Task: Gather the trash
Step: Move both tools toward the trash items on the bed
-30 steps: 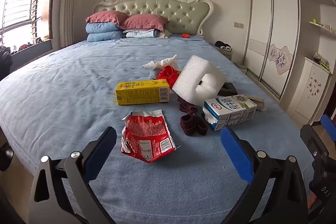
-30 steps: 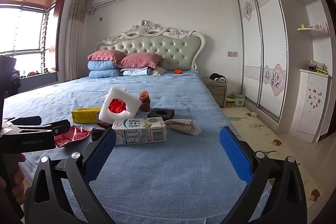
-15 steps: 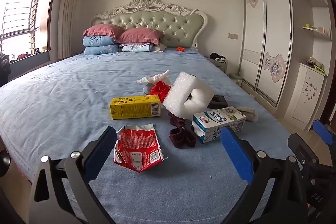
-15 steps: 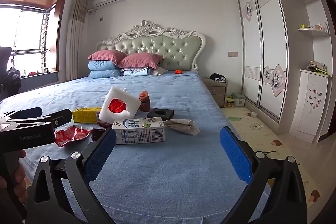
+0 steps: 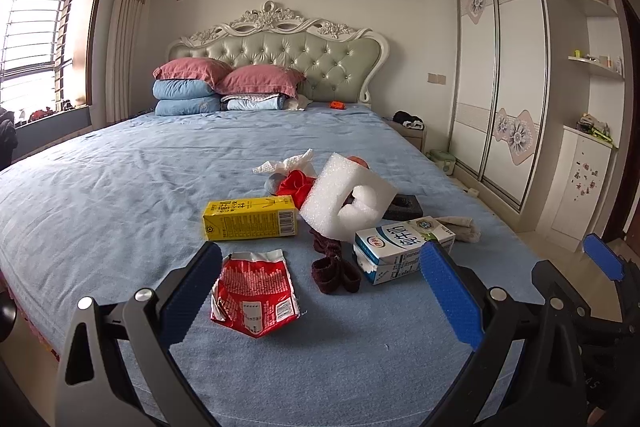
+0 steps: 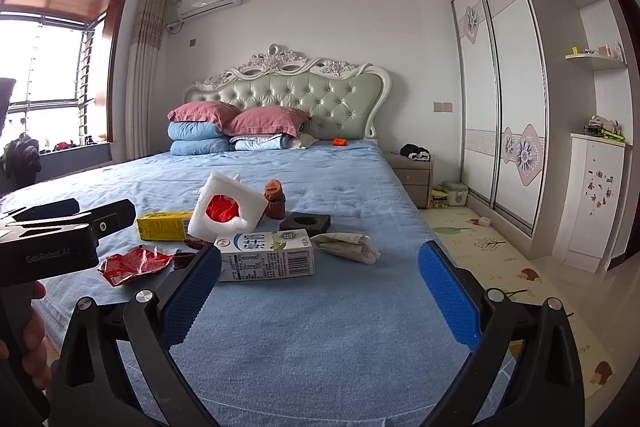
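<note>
Litter scattered on a blue bed [image 5: 100, 195], both grippers empty.
Left gripper [image 5: 320, 291] and right gripper [image 6: 320, 287] gape wide above the near edge; red wrapper [image 5: 254, 297], yellow carton [image 5: 250, 219], milk carton [image 5: 402, 247] lie beyond.

You've pulled your left hand-held gripper [image 5: 320, 291] back and tipped its view up: the wrapper [image 5: 254, 297], once well ahead of the jaws, now lies between the blue fingertips [image 5: 448, 291], and the ceiling shows. From your right hand-held gripper [image 6: 320, 291], the left one has risen at 9 o'clock, now above the wrapper.
</note>
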A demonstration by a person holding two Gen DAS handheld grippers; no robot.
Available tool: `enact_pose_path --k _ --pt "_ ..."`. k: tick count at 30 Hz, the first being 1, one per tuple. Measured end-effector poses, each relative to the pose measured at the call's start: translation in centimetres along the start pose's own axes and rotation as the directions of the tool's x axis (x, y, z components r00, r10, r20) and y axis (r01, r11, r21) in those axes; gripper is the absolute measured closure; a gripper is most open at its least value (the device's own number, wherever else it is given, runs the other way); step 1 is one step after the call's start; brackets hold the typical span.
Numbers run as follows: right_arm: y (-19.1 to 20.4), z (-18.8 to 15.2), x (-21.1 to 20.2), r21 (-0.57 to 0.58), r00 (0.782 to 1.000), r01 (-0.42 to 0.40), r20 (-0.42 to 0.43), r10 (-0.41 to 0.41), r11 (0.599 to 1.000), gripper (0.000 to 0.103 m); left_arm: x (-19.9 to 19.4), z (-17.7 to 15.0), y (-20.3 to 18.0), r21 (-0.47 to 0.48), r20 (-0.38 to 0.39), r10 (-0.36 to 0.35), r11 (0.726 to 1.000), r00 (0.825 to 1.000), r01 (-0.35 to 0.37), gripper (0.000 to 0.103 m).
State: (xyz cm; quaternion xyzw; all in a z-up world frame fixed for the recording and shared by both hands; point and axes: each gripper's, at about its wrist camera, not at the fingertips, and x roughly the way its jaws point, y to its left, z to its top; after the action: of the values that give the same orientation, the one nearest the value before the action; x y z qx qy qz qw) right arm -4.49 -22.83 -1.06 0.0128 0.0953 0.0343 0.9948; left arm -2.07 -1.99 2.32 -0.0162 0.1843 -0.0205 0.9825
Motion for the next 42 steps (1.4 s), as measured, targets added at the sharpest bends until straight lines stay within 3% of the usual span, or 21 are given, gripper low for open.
enact_pose_path --k 6,11,14,22,28,42 --pt "-0.3 0.3 0.0 0.018 0.997 0.069 0.013 -0.07 0.997 0.008 0.0 0.0 0.2 -0.018 -0.006 -0.005 1.0 1.0 0.005 0.004" --pt "-1.1 0.7 0.1 0.08 0.997 0.079 0.006 -0.08 0.994 0.008 0.0 0.0 0.3 -0.016 -0.004 -0.009 1.0 1.0 0.008 0.004" --pt "-0.8 0.9 0.0 0.051 0.997 0.08 0.014 -0.081 0.995 0.008 -0.1 0.0 0.3 -0.012 -0.002 -0.012 1.0 1.0 0.012 0.004" --pt "0.0 1.0 0.4 0.049 1.0 0.018 -0.023 -0.017 0.999 0.008 0.0 -0.1 -0.2 -0.007 -0.002 -0.014 1.0 1.0 0.014 0.004" --pt "1.2 1.1 0.1 -0.015 1.0 0.013 0.004 -0.013 1.0 0.008 0.0 -0.2 -0.2 -0.01 -0.008 -0.014 1.0 1.0 0.013 0.004" --pt "2.1 0.9 0.6 -0.007 0.999 -0.043 -0.021 0.042 0.999 0.008 0.0 -0.2 -0.1 -0.009 -0.008 -0.016 1.0 1.0 0.016 0.004"
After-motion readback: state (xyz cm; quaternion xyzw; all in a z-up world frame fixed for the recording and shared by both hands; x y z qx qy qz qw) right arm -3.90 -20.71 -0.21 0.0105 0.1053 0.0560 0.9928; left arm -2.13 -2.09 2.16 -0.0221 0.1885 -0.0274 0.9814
